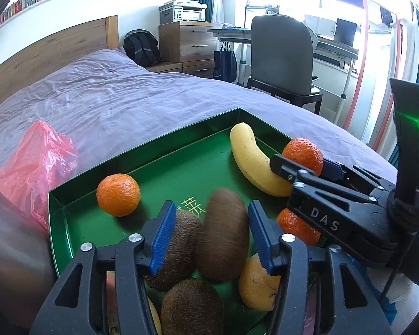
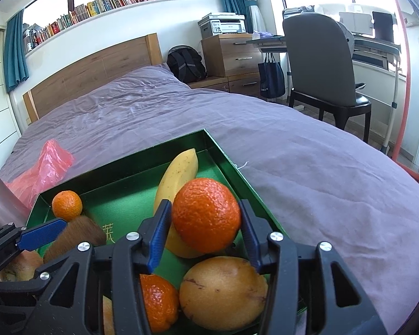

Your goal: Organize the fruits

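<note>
Green tray on the bed. The left gripper stands slightly open around a blurred kiwi, pads clear. The right gripper, wide open, brackets a tangerine beside the banana. Both should withdraw straight back, leaving neighbouring fruit undisturbed.

Glossy green tray, fuzzy kiwi, creased cloth bedsheet

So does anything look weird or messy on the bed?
Yes. A crumpled red plastic bag lies loose on the purple cover, outside the green tray where all the fruit sits. Also, the kiwi between the left gripper's blue pads looks blurry, as if it is moving.
</note>
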`<act>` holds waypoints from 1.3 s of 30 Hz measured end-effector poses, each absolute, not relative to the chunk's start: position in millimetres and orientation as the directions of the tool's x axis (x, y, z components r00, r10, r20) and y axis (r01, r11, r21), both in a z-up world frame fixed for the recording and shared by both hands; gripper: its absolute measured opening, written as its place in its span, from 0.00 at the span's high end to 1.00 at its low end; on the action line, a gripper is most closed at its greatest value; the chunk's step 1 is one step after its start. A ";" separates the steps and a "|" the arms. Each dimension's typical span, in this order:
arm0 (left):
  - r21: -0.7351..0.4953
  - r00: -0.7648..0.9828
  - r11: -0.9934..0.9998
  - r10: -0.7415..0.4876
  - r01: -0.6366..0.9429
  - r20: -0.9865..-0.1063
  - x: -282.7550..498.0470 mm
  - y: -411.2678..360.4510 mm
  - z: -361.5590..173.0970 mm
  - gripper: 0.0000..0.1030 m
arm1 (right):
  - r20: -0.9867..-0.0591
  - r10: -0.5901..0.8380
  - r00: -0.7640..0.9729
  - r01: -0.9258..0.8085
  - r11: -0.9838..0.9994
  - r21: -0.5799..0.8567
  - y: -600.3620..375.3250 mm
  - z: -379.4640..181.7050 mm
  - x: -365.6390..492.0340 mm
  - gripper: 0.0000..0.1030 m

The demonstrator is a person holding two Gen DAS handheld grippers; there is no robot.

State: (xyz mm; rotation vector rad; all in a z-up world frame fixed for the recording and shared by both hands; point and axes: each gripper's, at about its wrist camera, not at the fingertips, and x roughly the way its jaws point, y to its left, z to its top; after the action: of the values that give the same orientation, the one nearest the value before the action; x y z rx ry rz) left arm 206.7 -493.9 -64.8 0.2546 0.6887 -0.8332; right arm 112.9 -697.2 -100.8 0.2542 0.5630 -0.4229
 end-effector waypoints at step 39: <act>0.029 0.644 0.882 -0.320 0.470 -0.695 49.0 -261.3 24.9 0.24 | -0.626 -0.149 0.766 0.176 0.984 -0.019 -506.6 -4.6 -30.3 0.00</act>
State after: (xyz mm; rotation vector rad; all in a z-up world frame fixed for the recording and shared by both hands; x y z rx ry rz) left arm 49.0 -261.3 24.9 0.2143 0.7459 -0.4535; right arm -30.3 -506.6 -4.6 0.0410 0.6762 -0.1763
